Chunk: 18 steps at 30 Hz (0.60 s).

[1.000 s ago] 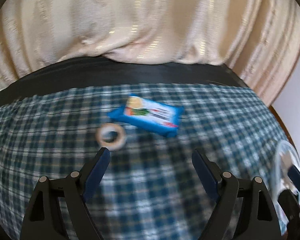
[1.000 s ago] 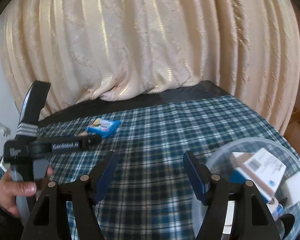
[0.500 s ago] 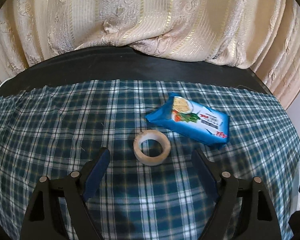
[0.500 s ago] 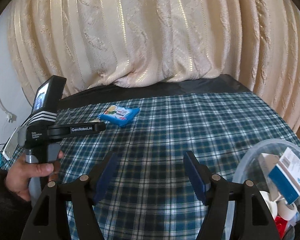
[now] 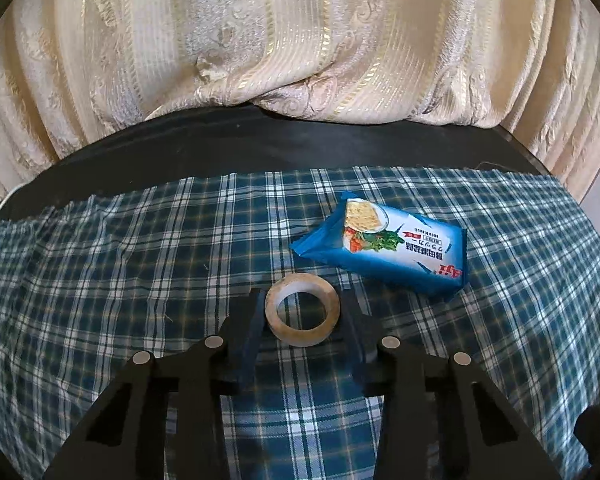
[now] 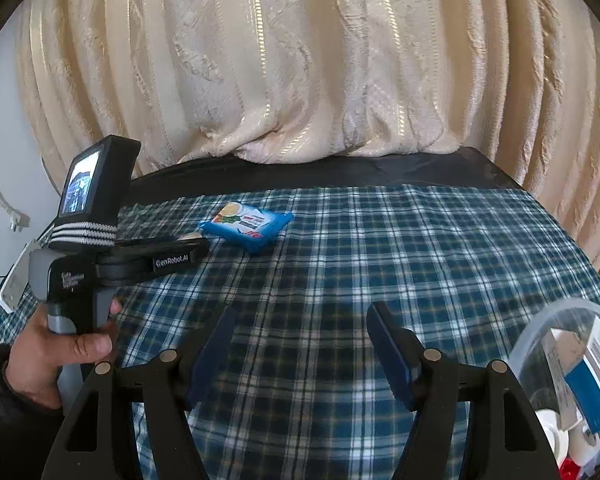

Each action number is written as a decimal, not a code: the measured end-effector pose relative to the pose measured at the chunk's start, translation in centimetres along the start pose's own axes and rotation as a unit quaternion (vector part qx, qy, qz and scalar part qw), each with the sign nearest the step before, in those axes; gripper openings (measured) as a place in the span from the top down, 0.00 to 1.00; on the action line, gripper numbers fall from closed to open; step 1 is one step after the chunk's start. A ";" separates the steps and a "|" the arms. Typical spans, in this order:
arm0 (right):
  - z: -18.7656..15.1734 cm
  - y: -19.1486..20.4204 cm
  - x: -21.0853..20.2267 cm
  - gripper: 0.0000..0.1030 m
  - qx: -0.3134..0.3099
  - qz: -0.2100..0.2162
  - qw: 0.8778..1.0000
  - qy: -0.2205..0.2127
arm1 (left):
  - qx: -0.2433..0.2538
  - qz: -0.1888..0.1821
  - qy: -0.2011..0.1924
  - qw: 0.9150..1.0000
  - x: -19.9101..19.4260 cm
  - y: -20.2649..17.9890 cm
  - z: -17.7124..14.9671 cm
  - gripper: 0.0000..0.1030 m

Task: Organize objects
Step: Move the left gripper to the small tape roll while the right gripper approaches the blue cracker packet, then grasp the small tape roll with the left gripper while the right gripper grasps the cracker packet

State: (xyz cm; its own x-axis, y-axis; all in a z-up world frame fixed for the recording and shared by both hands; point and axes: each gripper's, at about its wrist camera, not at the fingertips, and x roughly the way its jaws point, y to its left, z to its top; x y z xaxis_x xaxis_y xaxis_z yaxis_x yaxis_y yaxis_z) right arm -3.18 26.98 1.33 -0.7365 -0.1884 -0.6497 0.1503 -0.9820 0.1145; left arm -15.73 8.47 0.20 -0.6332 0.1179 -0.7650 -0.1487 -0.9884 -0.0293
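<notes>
A roll of clear tape (image 5: 302, 309) lies flat on the plaid cloth, between the fingers of my left gripper (image 5: 302, 312), which have closed in against its two sides. A blue cracker packet (image 5: 384, 251) lies just behind and to the right of the roll; it also shows in the right wrist view (image 6: 247, 224). My right gripper (image 6: 300, 344) is open and empty above the cloth. The left gripper's body (image 6: 140, 260) shows at the left of the right wrist view, held by a hand.
A clear plastic tub (image 6: 540, 344) with boxes and small rolls inside sits at the right front. A cream curtain (image 6: 300, 60) hangs behind the table's dark far edge (image 5: 260, 144). The plaid cloth (image 6: 380, 272) covers the table.
My left gripper moved forward over the tape roll and its fingers closed from wide open onto the roll's sides. The right gripper shifted slightly; the tub slid lower right in its view.
</notes>
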 end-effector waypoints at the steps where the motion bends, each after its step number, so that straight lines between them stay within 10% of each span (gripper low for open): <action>1: 0.3 0.1 0.2 0.30 -0.002 0.004 1.000 0.003 | 0.002 0.001 0.000 1.000 -0.1 0.0 -0.1 0.63; 18: 6.0 1.8 9.0 0.30 -0.016 0.067 0.996 0.057 | -0.029 0.004 -0.027 0.999 -2.6 2.0 1.0 0.63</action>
State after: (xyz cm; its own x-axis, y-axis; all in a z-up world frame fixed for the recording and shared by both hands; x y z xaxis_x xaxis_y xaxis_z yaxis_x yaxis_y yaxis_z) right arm -13.50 23.46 0.26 -0.6295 -0.3123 -0.7114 0.2637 -0.9472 0.1825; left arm -15.17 6.25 2.81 -0.6741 0.1133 -0.7299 -0.1006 -0.9930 -0.0613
